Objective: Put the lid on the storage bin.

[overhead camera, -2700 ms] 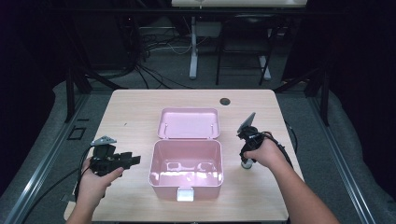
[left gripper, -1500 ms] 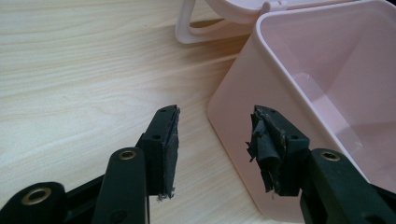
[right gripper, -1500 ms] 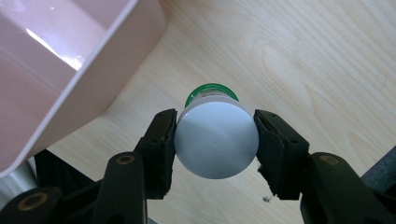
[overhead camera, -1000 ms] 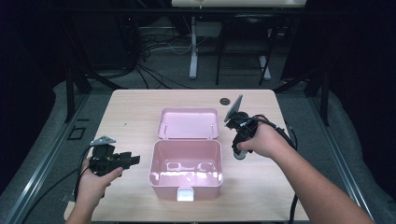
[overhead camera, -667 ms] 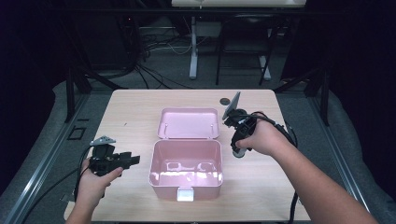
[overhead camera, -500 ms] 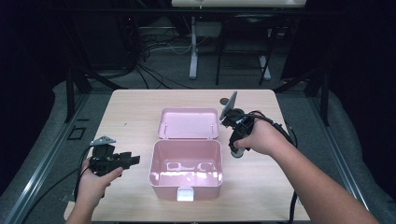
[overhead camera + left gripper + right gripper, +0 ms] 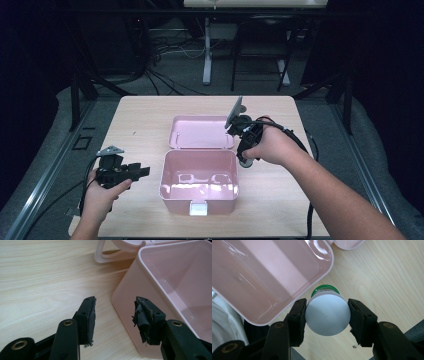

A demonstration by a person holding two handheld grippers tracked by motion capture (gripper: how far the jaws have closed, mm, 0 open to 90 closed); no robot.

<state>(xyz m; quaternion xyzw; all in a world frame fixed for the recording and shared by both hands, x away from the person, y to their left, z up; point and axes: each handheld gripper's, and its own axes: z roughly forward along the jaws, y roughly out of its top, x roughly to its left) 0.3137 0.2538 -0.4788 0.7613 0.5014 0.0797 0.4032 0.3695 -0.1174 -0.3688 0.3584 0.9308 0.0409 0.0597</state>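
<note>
An open pink box [image 7: 165, 172] stands mid-table with its lid [image 7: 200, 132] laid back flat behind it. My right gripper [image 7: 245, 150] points down just off the box's right rim, shut on a small jar [image 7: 327, 315] with a white cap and green body. In the right gripper view my right gripper [image 7: 327, 318] holds the jar by its cap above the wood beside the box [image 7: 274, 277]. My left gripper [image 7: 143, 171] is open and level, left of the box; in its own view my left gripper [image 7: 113, 315] has nothing between its jaws, close to the box wall [image 7: 130, 290].
The wooden table [image 7: 140, 120] has bare room to the left and behind the lid. A white latch [image 7: 198, 209] sticks out at the box's front. Cables trail from both grippers, and past the far edge are dark floor and stand legs [image 7: 207, 55].
My right hand has carried the jar up and to the left, closer to the box's right rim. The left gripper and the box have stayed put.
</note>
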